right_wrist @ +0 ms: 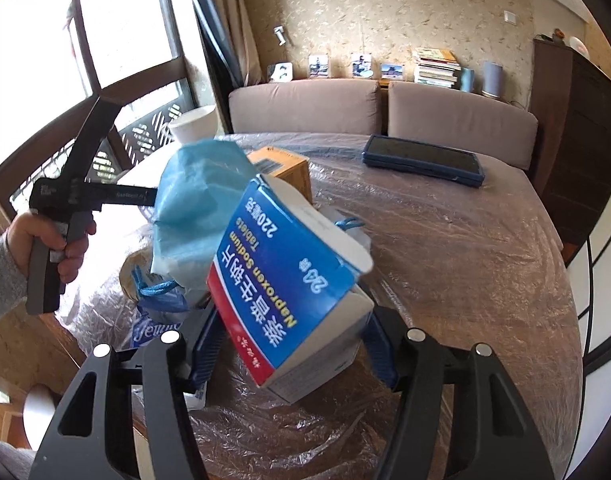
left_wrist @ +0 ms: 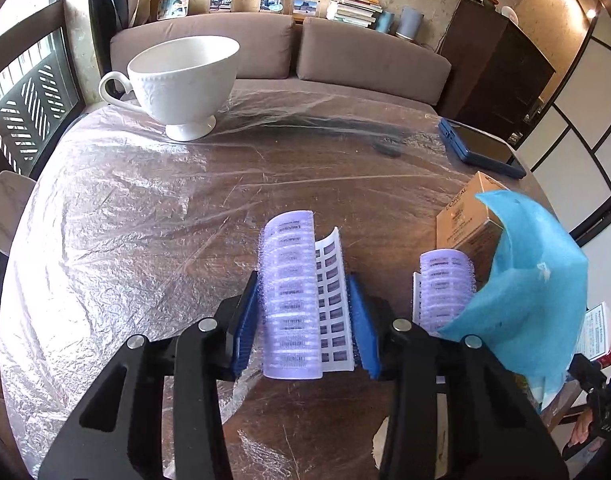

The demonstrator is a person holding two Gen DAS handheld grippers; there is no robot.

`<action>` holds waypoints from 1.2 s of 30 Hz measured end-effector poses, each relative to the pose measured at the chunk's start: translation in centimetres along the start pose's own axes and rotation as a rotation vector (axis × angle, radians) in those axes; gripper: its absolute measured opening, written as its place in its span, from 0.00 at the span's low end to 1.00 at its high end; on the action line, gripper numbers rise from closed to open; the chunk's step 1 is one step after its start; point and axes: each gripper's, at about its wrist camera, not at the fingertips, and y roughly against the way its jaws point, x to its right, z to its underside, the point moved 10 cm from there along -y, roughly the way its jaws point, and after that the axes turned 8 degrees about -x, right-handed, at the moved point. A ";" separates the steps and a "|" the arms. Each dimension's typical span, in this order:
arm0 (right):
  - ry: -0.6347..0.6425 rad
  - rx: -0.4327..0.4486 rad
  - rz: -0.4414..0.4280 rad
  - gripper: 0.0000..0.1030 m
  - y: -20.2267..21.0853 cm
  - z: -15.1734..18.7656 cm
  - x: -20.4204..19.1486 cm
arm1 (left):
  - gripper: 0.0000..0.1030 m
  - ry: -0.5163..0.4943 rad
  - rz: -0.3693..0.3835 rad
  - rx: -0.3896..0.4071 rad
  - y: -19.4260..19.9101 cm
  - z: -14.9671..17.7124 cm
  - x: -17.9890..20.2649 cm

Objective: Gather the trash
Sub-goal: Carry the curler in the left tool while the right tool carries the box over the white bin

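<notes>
In the left wrist view my left gripper (left_wrist: 303, 328) is shut on a purple hair roller (left_wrist: 289, 292) with a white clip (left_wrist: 331, 300) against it, the blue pads pressing both sides. A second purple roller (left_wrist: 445, 284) stands to its right, partly behind a blue trash bag (left_wrist: 525, 280). In the right wrist view my right gripper (right_wrist: 293, 348) is shut on a blue and white tablet box (right_wrist: 289, 280), held tilted above the table. The blue trash bag (right_wrist: 197, 200) hangs just left of the box.
The round table (left_wrist: 145, 208) is covered in plastic film. A white cup (left_wrist: 181, 80) stands at the far left, a blue-cased tablet (left_wrist: 481, 148) at the far right, a tan carton (left_wrist: 465, 220) beside the bag. Sofa cushions (right_wrist: 461, 120) lie behind. A hand (right_wrist: 65, 248) holds the left tool.
</notes>
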 end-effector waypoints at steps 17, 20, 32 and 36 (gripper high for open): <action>-0.117 0.020 0.039 0.59 2.1 -1.5 0.8 | 0.43 0.002 -0.065 0.059 3.9 2.0 1.1; -0.126 0.016 0.033 0.59 2.3 -1.4 0.5 | 0.43 0.007 -0.060 0.069 4.8 2.7 1.5; -0.116 0.014 -0.019 0.59 3.4 -1.2 0.0 | 0.43 0.052 -0.047 0.085 7.0 6.5 2.7; -0.089 0.008 -0.043 0.59 3.9 -0.6 -0.7 | 0.43 0.068 -0.049 0.093 7.7 7.7 2.9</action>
